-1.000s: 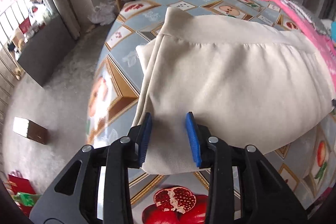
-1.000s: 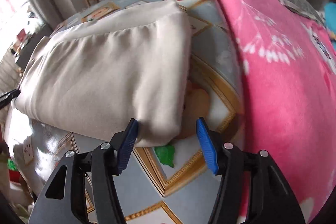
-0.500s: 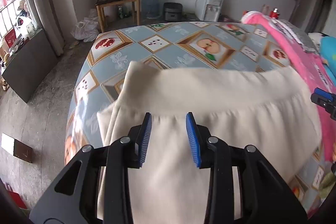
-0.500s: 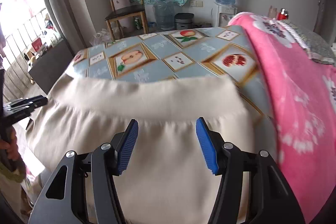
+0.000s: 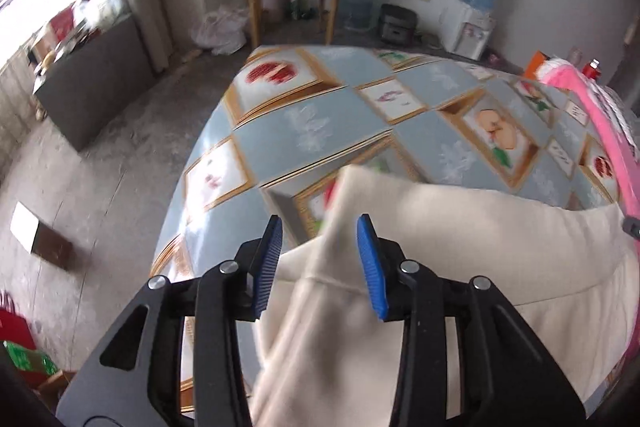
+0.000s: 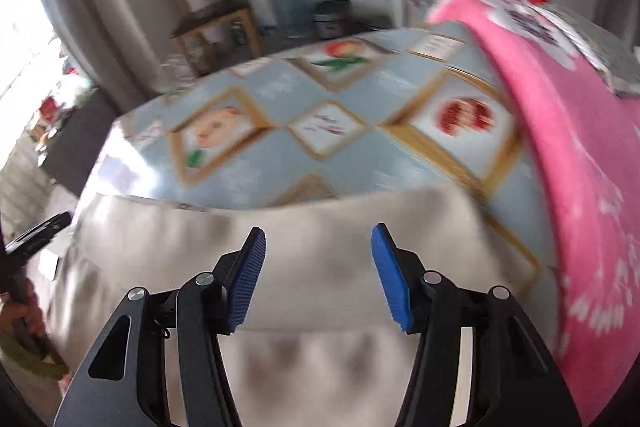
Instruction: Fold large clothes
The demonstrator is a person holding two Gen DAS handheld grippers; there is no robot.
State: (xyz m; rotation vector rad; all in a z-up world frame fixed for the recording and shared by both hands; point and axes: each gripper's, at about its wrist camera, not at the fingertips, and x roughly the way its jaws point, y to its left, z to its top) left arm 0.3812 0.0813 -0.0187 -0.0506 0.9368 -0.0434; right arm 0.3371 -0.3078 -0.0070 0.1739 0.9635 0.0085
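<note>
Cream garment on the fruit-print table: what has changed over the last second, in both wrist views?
Both tongs, left and right, have swept from the cream garment's near edge to its far banded edge, so more bare tablecloth shows ahead. The left tongs are opening, with a corner of fabric between them. Neither has taken hold. The garment stays folded on the table, beside the pink blanket.

Both grippers, left gripper [image 5: 319,259] and right gripper [image 6: 318,275]: black plastic arms, silver pivot screws, ribbed blue finger pads [image 5: 370,263].
</note>
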